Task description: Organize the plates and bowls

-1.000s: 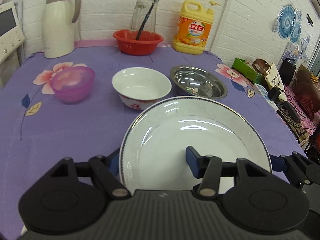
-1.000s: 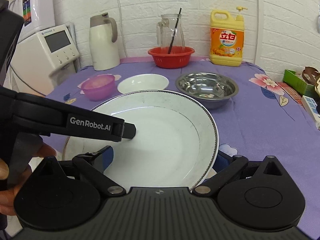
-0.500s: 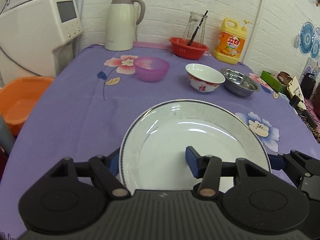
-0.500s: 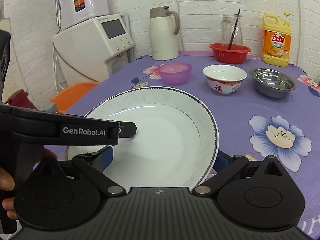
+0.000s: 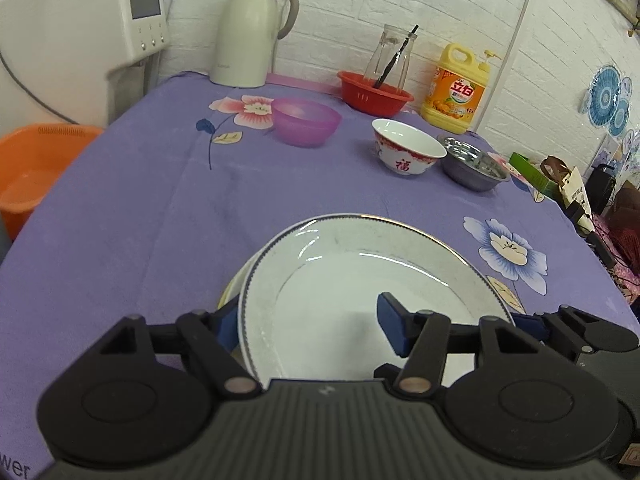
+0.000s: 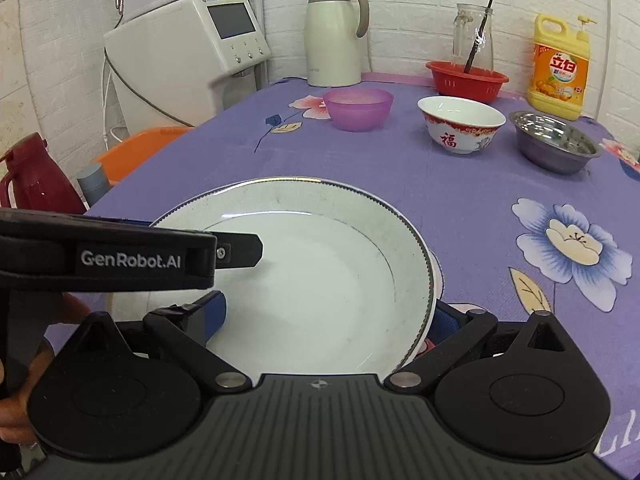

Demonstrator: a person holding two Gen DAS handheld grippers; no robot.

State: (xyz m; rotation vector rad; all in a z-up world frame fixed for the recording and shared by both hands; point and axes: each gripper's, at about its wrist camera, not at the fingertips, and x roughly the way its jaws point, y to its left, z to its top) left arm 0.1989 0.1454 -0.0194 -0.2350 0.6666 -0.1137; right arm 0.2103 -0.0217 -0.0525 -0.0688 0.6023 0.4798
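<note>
A large white plate (image 5: 360, 280) with a dark patterned rim is held by both grippers low over the purple tablecloth (image 5: 140, 208). My left gripper (image 5: 308, 320) is shut on the plate's left edge. My right gripper (image 6: 332, 316) is shut on its right edge; the plate (image 6: 312, 264) fills that view. The rim of another plate (image 5: 230, 292) shows just under it at the left. A purple bowl (image 5: 306, 120), a white bowl with red pattern (image 5: 408, 152) and a steel bowl (image 5: 474, 164) stand further back.
At the back stand a white thermos jug (image 5: 252, 28), a red basket (image 5: 374, 92) with a glass jar, and a yellow detergent bottle (image 5: 458, 88). A white appliance (image 6: 188, 52) and an orange basin (image 5: 32, 168) are left of the table.
Both grippers have carried the plate back toward the near side of the table and lower; the bowls now look farther away. A second plate's rim has come into view beneath it.
</note>
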